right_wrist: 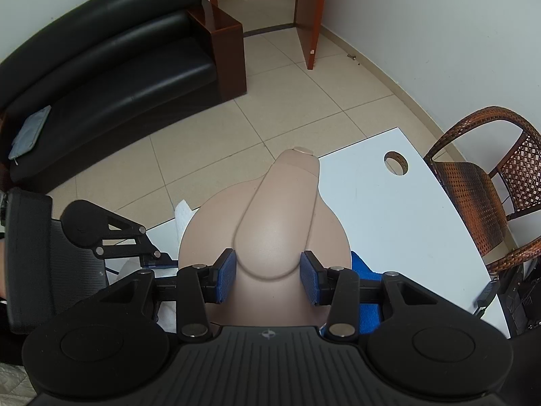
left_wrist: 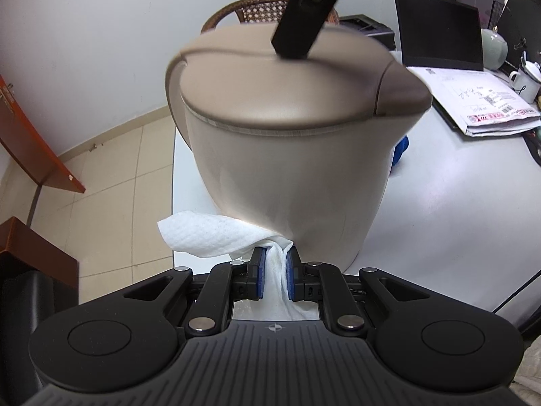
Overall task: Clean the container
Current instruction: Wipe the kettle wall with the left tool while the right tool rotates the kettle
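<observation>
A beige lidded kettle-like container (left_wrist: 290,155) stands on the white table (left_wrist: 456,203). My left gripper (left_wrist: 274,257) is shut on a white wipe (left_wrist: 209,237) and holds it against the container's lower side wall. My right gripper (right_wrist: 268,274) comes from above, its blue pads on either side of the container's handle (right_wrist: 274,223), closed on it. One right finger (left_wrist: 304,10) shows over the lid in the left wrist view. The left gripper (right_wrist: 111,237) shows at the left of the right wrist view.
Papers (left_wrist: 473,101), a laptop (left_wrist: 439,30), a mug (left_wrist: 524,81) and a jar sit at the table's far right. A blue cloth (right_wrist: 368,291) lies beside the container. A wicker chair (right_wrist: 490,193) stands by the table; a black sofa (right_wrist: 101,67) is across the tiled floor.
</observation>
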